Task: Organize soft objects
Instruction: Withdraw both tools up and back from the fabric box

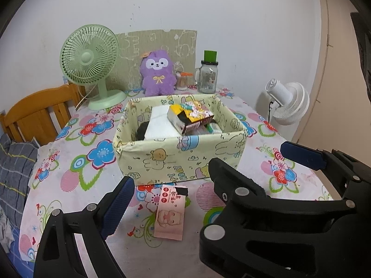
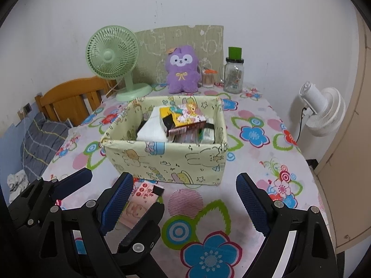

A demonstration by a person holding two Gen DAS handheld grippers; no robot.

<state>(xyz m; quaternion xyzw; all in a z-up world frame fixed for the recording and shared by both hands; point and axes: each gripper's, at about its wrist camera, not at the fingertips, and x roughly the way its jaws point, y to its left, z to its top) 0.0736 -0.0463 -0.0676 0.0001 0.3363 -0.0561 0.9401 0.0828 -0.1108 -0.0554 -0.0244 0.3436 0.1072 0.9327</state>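
Observation:
A pink tissue pack [image 1: 170, 213] lies flat on the flowered tablecloth in front of a pale yellow fabric box [image 1: 185, 159]. The box holds a white tissue pack [image 1: 160, 125], a yellow patterned pack [image 1: 191, 115] and other packs. My left gripper [image 1: 162, 210] is open and empty, low over the pink pack. The pink pack [image 2: 139, 203] also shows in the right wrist view, beside the box [image 2: 167, 159]. My right gripper [image 2: 185, 205] is open and empty, to the right of the left one [image 2: 76, 185]. A purple plush toy [image 1: 157, 73] sits at the back.
A green desk fan [image 1: 92, 64] stands back left, a glass jar with green lid [image 1: 208, 74] and a cotton swab cup [image 1: 182, 80] back right. A white fan [image 1: 287, 102] stands off the table's right side. A wooden bed frame [image 1: 39, 113] and grey bedding lie left.

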